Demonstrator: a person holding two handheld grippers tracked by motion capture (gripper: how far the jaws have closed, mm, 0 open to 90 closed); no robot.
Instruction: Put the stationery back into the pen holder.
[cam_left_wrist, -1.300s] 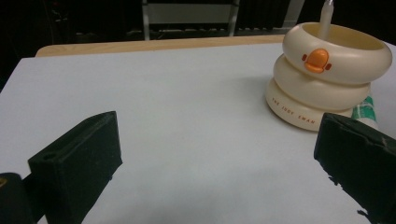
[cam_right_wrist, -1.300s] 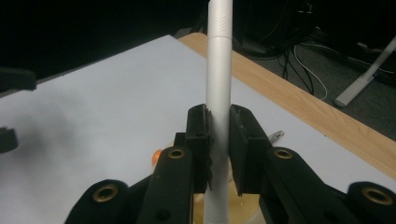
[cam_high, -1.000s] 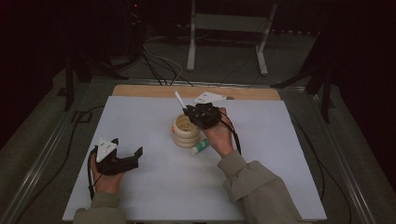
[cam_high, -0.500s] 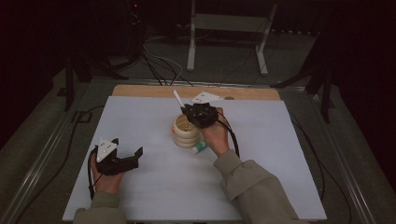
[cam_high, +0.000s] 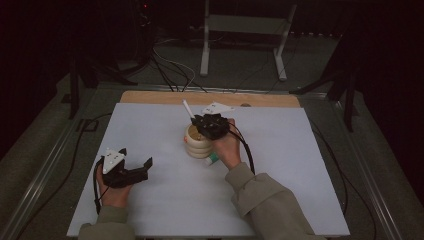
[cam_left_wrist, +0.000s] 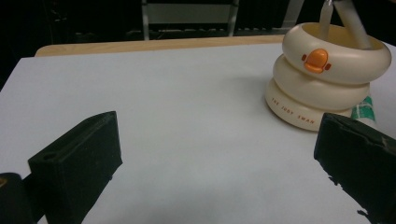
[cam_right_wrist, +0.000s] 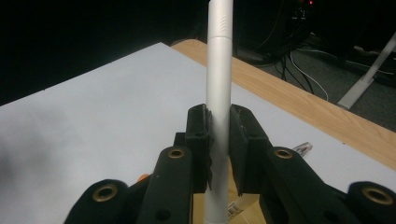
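My right claw (cam_right_wrist: 218, 154) gripped the pen (cam_right_wrist: 218, 88) above the cup (cam_high: 198, 142), left claw (cam_high: 131, 172) wide beside it; I judged lowering straight down wisest.

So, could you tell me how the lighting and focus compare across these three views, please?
High view: dim, the room beyond the white table nearly black. Left gripper view: brighter, the cream duck-faced holder sharp, the near jaws soft. Right gripper view: the white pen in the right gripper crisp against a dark background.
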